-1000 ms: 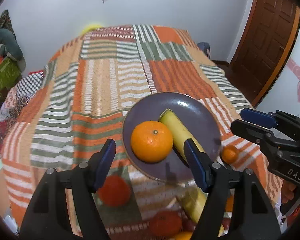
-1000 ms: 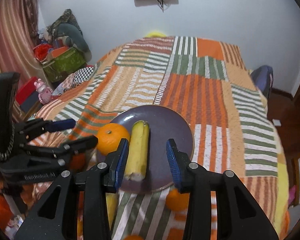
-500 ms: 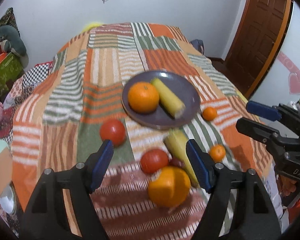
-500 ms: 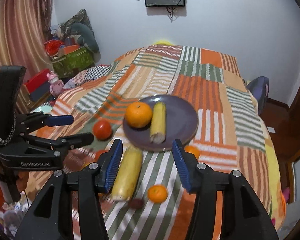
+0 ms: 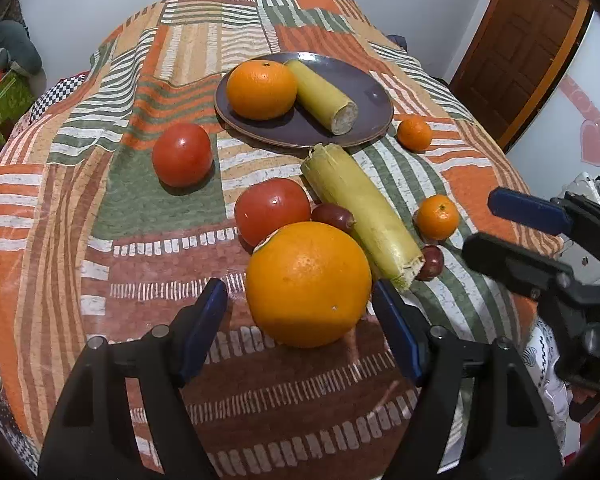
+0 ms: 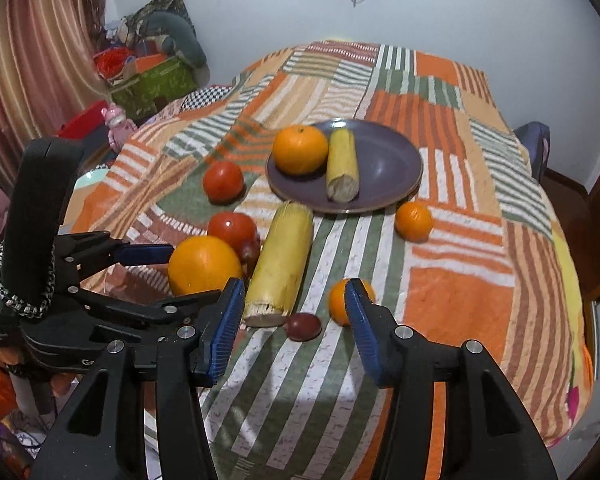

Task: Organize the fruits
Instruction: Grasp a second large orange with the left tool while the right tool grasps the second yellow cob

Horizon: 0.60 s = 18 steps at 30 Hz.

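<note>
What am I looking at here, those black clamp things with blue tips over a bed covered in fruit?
Those are two hand-held grippers; a person carries one in each hand, and each has a camera looking along its fingers. One picture is from the left gripper, the other from the right gripper. Both are open and hold nothing; the right one's fingers have just been opening. On the striped blanket sits a purple plate with an orange and a short yellow stalk. Beside the plate lie a longer stalk, two tomatoes, a big orange between the left fingers, small oranges and two dark red fruits.

Black grippers with blue-padded fingers (image 5: pixel 204 332), silver screws.
</note>
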Each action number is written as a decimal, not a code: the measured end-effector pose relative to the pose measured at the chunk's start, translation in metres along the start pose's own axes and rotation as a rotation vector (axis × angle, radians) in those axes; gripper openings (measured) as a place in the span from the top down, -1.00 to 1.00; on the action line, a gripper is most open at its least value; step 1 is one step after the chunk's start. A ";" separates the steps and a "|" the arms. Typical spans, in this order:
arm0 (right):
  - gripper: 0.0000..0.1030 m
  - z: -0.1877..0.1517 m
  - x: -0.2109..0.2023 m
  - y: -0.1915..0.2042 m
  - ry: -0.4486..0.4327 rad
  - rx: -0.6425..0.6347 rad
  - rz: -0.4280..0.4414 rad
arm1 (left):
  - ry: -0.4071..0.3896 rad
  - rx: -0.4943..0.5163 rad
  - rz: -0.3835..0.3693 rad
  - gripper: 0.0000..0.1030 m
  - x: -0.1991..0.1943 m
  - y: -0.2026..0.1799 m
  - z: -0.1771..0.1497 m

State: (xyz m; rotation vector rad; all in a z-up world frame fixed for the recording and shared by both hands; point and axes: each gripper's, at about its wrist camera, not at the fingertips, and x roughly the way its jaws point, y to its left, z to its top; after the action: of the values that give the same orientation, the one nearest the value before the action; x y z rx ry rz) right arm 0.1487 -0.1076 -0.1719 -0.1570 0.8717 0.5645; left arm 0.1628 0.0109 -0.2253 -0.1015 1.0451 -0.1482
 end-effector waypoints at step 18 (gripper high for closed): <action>0.20 0.009 0.048 0.013 0.116 -0.021 0.076 | -0.080 0.013 0.012 -0.25 -0.016 0.025 -0.011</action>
State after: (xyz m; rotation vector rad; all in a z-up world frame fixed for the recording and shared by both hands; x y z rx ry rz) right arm 0.1727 -0.0745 -0.2016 -0.1779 0.9881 0.6403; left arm 0.1470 0.0378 -0.2212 -0.0889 0.9652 -0.1391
